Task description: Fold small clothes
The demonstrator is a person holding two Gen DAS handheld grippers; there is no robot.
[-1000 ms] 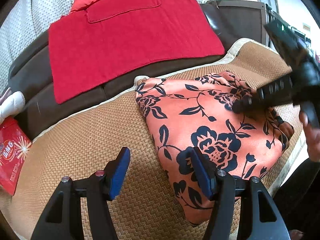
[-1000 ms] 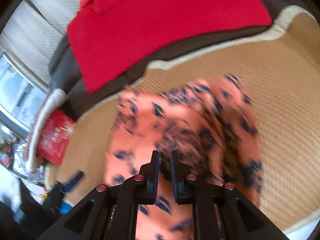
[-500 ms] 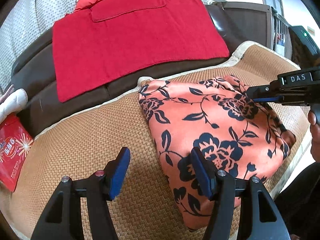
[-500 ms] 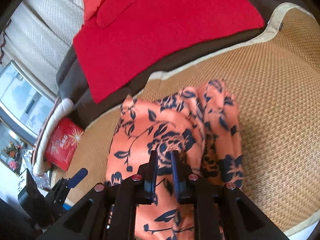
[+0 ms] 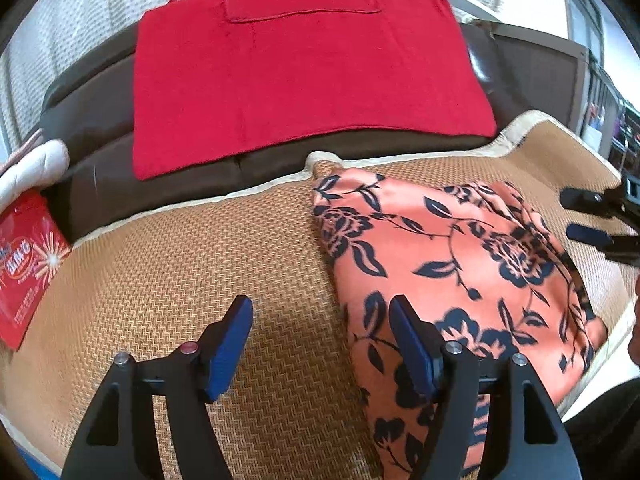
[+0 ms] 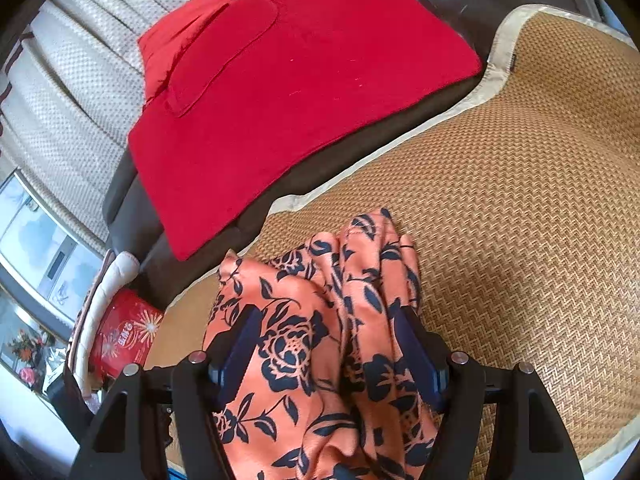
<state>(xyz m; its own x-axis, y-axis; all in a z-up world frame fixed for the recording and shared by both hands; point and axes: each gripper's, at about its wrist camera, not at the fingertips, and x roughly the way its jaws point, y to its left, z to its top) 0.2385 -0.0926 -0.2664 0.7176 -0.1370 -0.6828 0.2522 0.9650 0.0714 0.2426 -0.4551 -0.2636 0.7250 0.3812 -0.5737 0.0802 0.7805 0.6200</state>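
A folded orange garment with black flowers (image 5: 452, 264) lies on a woven straw mat (image 5: 180, 264); it also shows in the right wrist view (image 6: 320, 344). My left gripper (image 5: 320, 332) is open and empty, hovering at the garment's left edge, its right finger over the cloth. My right gripper (image 6: 326, 344) is open above the garment's bunched folds, holding nothing. It shows at the right edge of the left wrist view (image 5: 582, 216), beside the garment's right side.
A red towel (image 5: 304, 68) drapes over the dark brown sofa back (image 5: 92, 120). A red packet (image 5: 24, 260) lies at the mat's left, next to a white cushion (image 5: 32, 164). The mat's cream border (image 6: 492, 76) runs along the back.
My right gripper has opened from shut and drawn back toward the garment's right side. The left gripper has stayed open, shifting slightly.
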